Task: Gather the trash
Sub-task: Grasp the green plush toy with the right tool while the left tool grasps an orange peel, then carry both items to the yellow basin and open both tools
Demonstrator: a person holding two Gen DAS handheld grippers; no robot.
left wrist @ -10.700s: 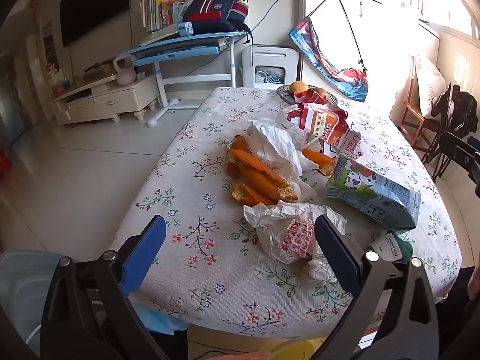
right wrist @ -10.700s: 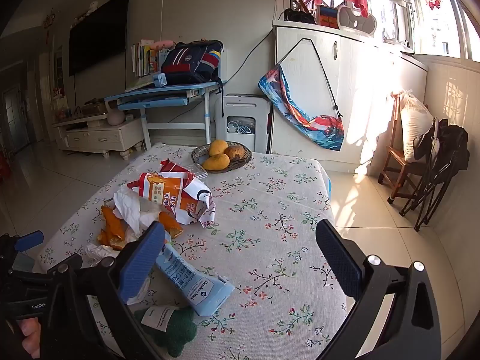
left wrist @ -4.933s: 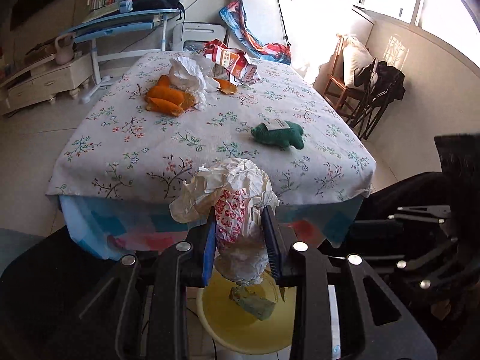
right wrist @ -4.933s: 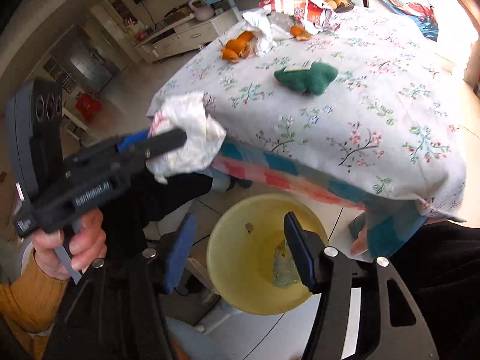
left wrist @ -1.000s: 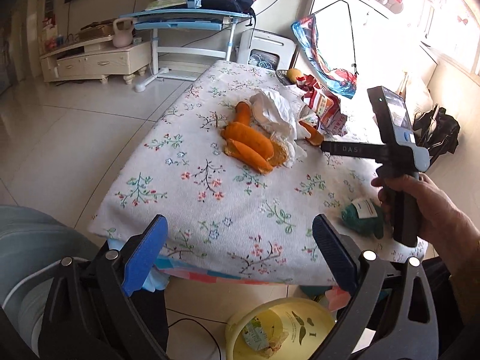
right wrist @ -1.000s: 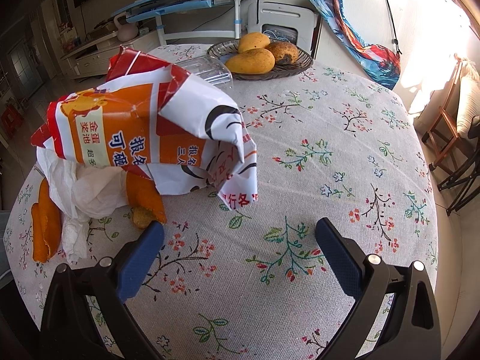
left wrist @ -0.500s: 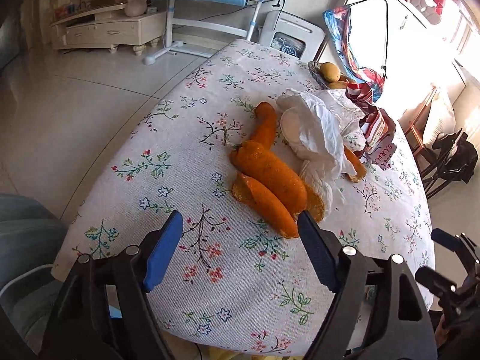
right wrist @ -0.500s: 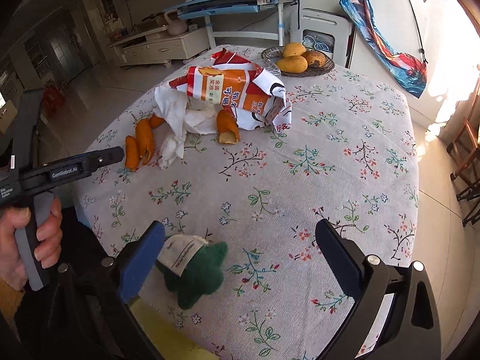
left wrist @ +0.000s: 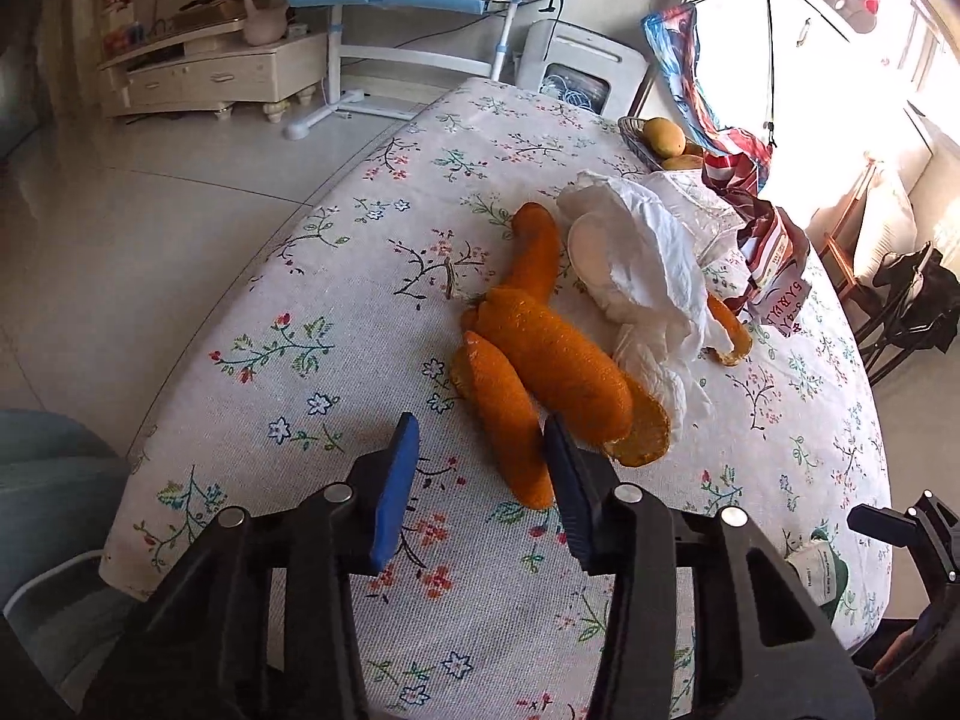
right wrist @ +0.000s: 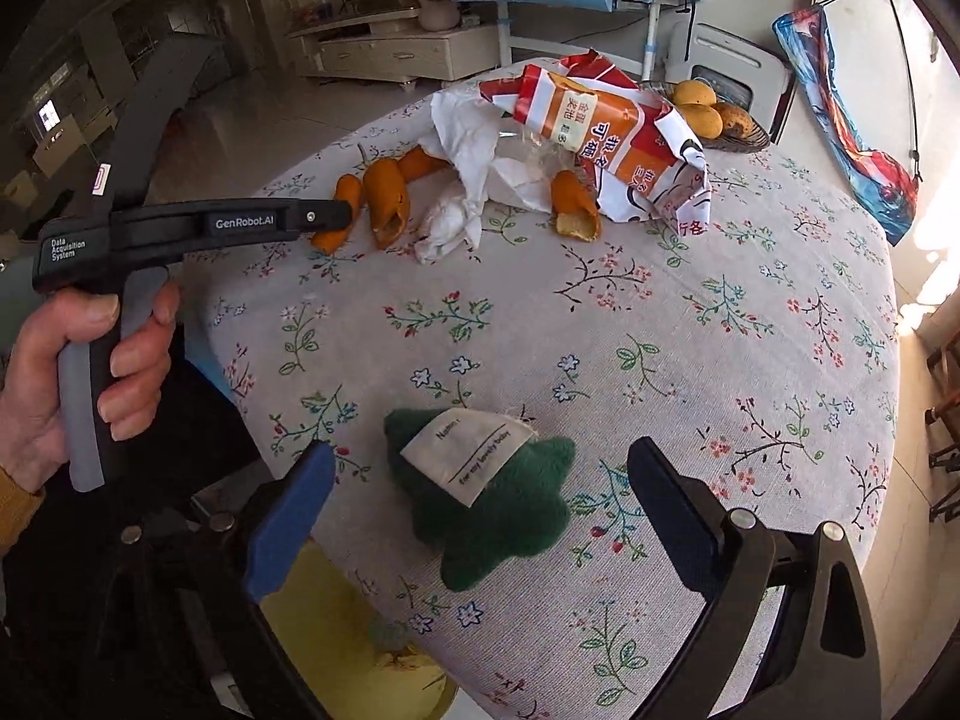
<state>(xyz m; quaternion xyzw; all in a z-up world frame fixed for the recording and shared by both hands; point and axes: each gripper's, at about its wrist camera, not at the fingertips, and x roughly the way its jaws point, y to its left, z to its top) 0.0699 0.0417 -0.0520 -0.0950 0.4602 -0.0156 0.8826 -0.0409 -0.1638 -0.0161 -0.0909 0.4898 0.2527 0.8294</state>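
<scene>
Reaching low over the floral surface [left wrist: 336, 300], the left tongs [left wrist: 480, 468] stand half open around the near end of an orange peel [left wrist: 504, 414] — not clamped. Right view: right tongs [right wrist: 480, 516] spread wide around a green plush toy [right wrist: 498, 516].

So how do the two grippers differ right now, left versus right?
The left gripper has its jaws narrowed around the near end of an orange peel; the right gripper is spread wide. The left sits low among the peels, while the right hangs nearer the table edge with a green plush toy lying between its fingers, untouched. Both have blue pads and hold nothing yet.
</scene>
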